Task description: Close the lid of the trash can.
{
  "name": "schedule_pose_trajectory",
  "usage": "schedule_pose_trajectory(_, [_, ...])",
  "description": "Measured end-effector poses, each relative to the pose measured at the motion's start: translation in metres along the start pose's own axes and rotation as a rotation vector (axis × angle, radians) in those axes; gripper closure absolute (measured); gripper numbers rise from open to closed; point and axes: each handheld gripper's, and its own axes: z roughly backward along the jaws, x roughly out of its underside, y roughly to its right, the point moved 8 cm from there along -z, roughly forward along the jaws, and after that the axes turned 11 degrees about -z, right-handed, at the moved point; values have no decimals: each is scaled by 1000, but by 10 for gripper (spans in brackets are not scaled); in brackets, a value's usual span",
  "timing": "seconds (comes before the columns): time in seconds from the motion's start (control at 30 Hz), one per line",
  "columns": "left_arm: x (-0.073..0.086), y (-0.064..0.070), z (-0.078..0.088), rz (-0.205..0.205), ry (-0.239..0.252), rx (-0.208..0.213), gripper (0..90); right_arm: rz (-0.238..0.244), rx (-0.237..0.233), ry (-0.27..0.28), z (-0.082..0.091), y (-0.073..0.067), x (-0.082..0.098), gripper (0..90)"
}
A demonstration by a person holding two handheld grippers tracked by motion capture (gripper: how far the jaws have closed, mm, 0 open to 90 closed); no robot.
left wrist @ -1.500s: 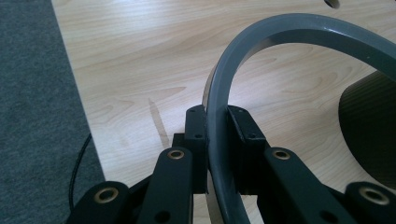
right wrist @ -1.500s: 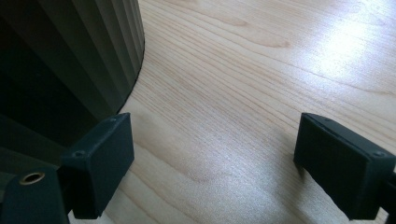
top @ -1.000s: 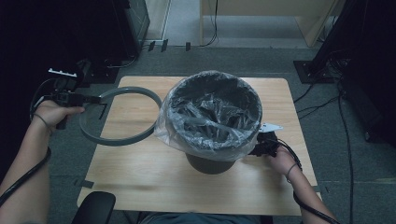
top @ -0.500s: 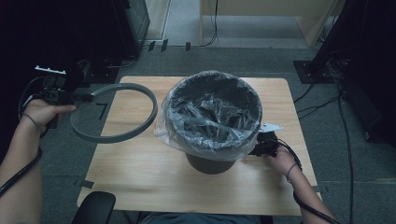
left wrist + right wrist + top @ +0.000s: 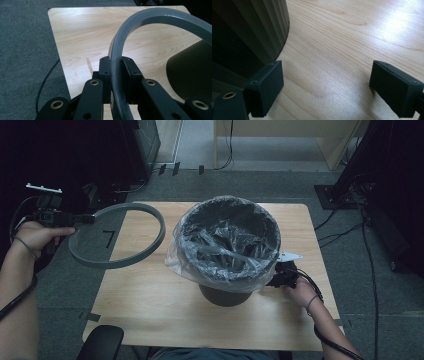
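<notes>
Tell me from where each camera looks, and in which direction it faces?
High view: above the table, looking down; both forearms, left gripper clamping the grey ring.
Left gripper view: along its jaws at the ring.
Right gripper view: low, open jaws beside the bin.
Shared: ring, bin, table.

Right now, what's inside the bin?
A clear plastic liner fills the bin, folded over its rim and crumpled inside. Its folds hide the bottom, so whether anything lies beneath them can't be told.
</notes>
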Motion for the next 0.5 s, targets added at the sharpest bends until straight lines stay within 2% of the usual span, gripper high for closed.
schedule_pose_trajectory(0.5, [-29,13,12,-19,13,13,788,-1,0,-2,0,0,0,119])
